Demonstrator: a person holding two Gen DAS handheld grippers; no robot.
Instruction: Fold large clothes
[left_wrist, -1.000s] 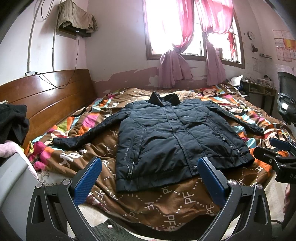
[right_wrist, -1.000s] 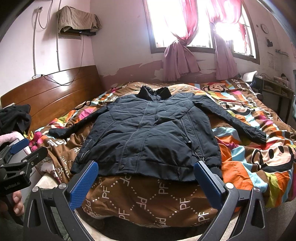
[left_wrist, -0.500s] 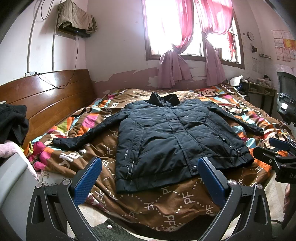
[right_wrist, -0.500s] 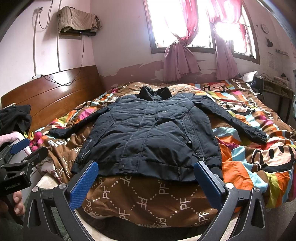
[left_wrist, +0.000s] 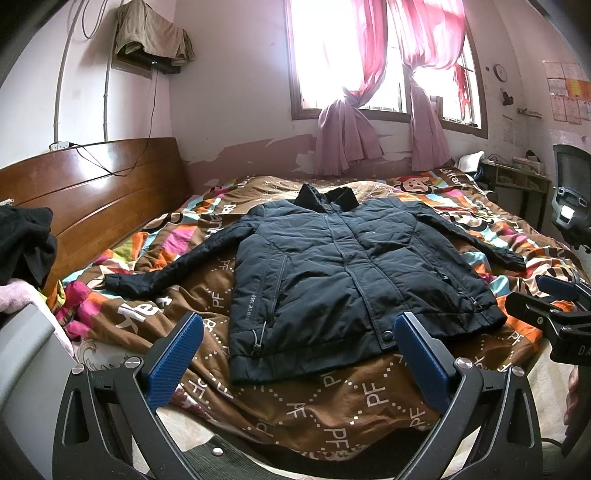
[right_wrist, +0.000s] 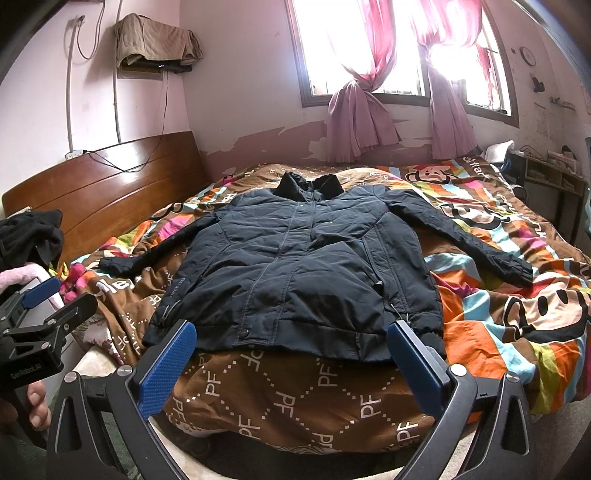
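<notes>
Starting fold: jacket (left_wrist: 340, 273) spread flat, both sleeves out; left gripper (left_wrist: 295, 354) and right gripper (right_wrist: 291, 362) held wide apart, nothing gripped; sleeve cuff (left_wrist: 118, 282) probably best pinched first, folded inward

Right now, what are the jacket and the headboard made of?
The jacket looks like dark, matte woven synthetic with padding inside: it puffs softly between stitched seams. The fibre can't be told. The headboard looks like brown wood with a glossy varnish: it shows grooved panels and shiny window reflections.
</notes>
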